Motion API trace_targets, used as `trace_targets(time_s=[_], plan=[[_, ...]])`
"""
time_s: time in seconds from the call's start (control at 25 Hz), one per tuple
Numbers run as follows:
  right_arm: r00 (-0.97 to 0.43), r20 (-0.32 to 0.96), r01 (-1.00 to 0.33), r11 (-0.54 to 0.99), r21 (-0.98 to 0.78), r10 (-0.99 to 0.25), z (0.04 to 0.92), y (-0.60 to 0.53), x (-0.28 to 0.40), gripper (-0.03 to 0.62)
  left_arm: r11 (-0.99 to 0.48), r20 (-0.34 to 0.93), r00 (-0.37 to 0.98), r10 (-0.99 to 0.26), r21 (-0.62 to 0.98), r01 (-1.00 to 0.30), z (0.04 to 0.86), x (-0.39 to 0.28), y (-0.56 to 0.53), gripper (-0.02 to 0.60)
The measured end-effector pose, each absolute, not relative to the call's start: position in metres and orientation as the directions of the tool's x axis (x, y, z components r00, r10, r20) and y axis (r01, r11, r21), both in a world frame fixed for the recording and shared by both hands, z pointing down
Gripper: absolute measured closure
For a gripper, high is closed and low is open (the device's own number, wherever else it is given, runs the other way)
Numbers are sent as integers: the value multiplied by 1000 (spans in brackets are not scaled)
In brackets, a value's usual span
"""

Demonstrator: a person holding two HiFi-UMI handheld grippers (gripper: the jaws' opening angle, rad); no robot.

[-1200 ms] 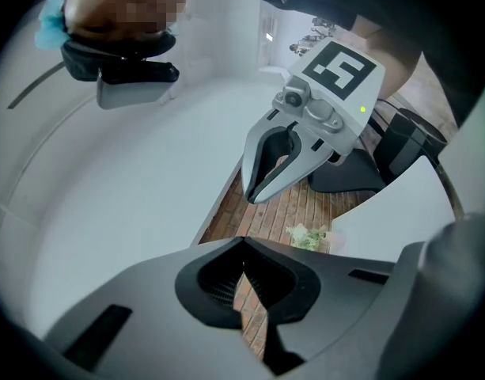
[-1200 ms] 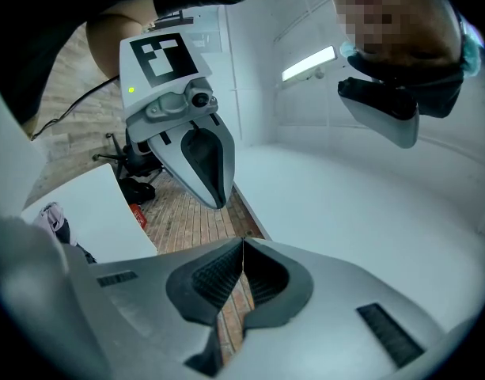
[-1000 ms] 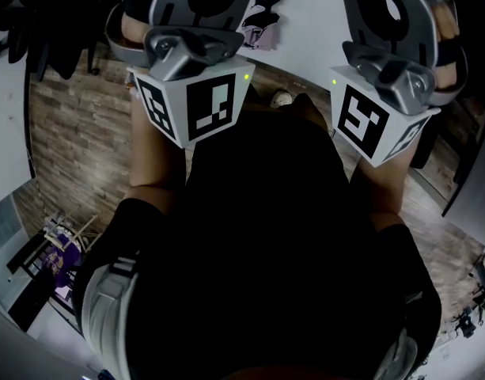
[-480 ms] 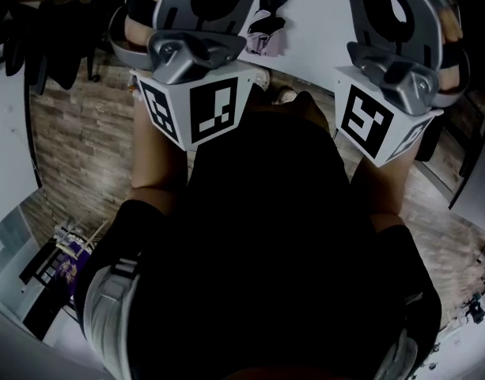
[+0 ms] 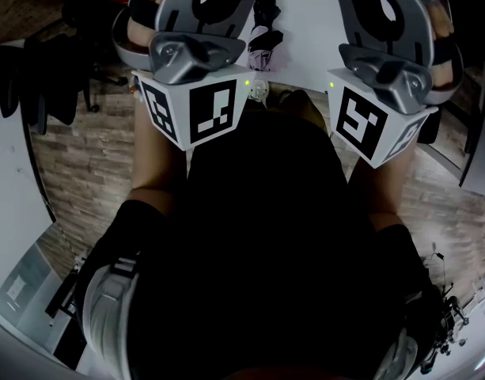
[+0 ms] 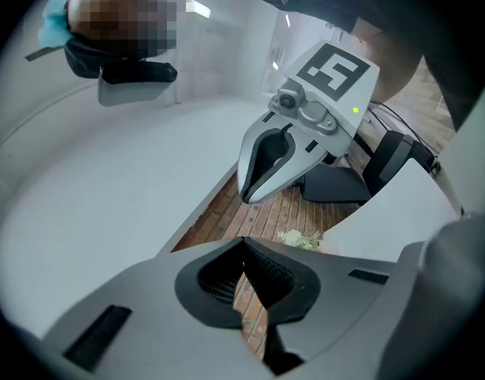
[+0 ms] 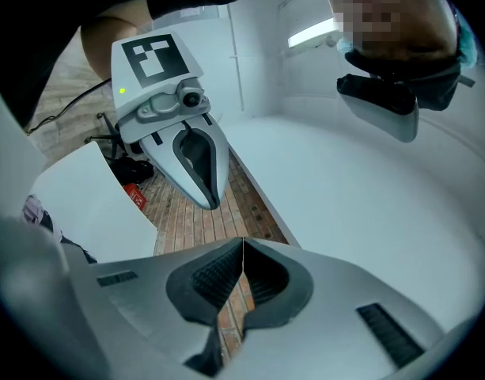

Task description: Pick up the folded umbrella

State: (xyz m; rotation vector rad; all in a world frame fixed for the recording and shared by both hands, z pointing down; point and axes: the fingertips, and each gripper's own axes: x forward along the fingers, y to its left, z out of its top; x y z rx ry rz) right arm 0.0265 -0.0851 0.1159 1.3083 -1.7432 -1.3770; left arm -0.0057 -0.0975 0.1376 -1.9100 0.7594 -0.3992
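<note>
The person stands with both tools held up close to the chest, in front of a black top (image 5: 266, 260). The left hand-held gripper (image 6: 244, 266) has its jaws pressed together with nothing between them. Only the wooden floor (image 6: 266, 212) shows past the tips. The right hand-held gripper (image 7: 242, 261) is the same, with jaws closed tight and nothing in them. Each one can see the other just across from it, so neither is aimed at anything to pick up.

I cannot find the folded umbrella in any view. At the far side of the head view there is a white desk (image 5: 313, 22) with a small pink and dark bundle (image 5: 262, 46) lying on it. Some dark shapes (image 5: 44, 85) stand at the far left on the floor. None of these is clear enough for me to call it an umbrella. A little pale green scrap (image 6: 301, 240) and a red thing (image 7: 134, 195) lie on the floor, too small to name.

So I think the job has not really begun. This looks like the part where the person finds the umbrella and goes up to it. Next, one gripper needs to be turned toward the umbrella and brought down near it. Its jaws must open wide enough to go around the folded body before they close.
</note>
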Motion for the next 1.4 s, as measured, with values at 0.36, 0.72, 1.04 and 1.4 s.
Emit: trace_targets(time_s=[0.36,0.72,1.04,1.4], plan=[[-286,-114,-370,-1,929,-951,123,-91,32,563,-339,-35,796,-604,-893,-296,145,-3,-109,571],[-282,-89,-359,19,933,-955,127,-97,37,563,-388,7,812,-584,-881,-271,161,7,-113,571],[-296,-65,-367,50,929,-953,141,-112,44,565,-420,80,802,-592,-880,-222,196,17,-130,571],[-273,-51,-399,65,915,-961,156,-128,61,563,-485,205,790,-577,-865,-130,238,23,-149,569]])
